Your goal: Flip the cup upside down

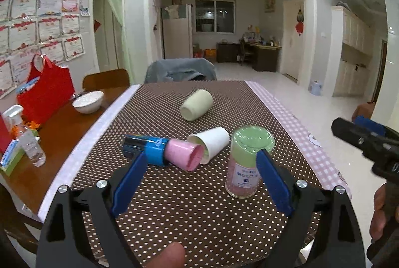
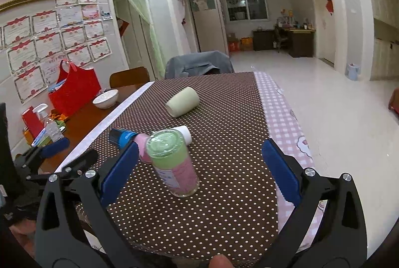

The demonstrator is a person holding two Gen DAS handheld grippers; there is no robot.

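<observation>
Cup (image 1: 248, 164) stands inverted between spread left gripper (image 1: 202, 163) fingers; pink cup (image 1: 183, 154) lies beside; right gripper (image 2: 200, 160) spread.

The surface wears a brown cloth with white polka dots (image 1: 199, 205); at 3 o'clock a pink-and-white checked cloth (image 1: 306, 143) shows. The near cup (image 1: 247, 160) is clear glass, green above and pink below, with a white label. At 9 o'clock of it lies a pink cup (image 1: 183, 154) nested in a blue one (image 1: 155, 150), a white cup (image 1: 212, 143) beside. At 12 o'clock lies a pale cream-green cup (image 1: 197, 104). Both claws carry blue pads (image 1: 129, 180) on black frames.
</observation>
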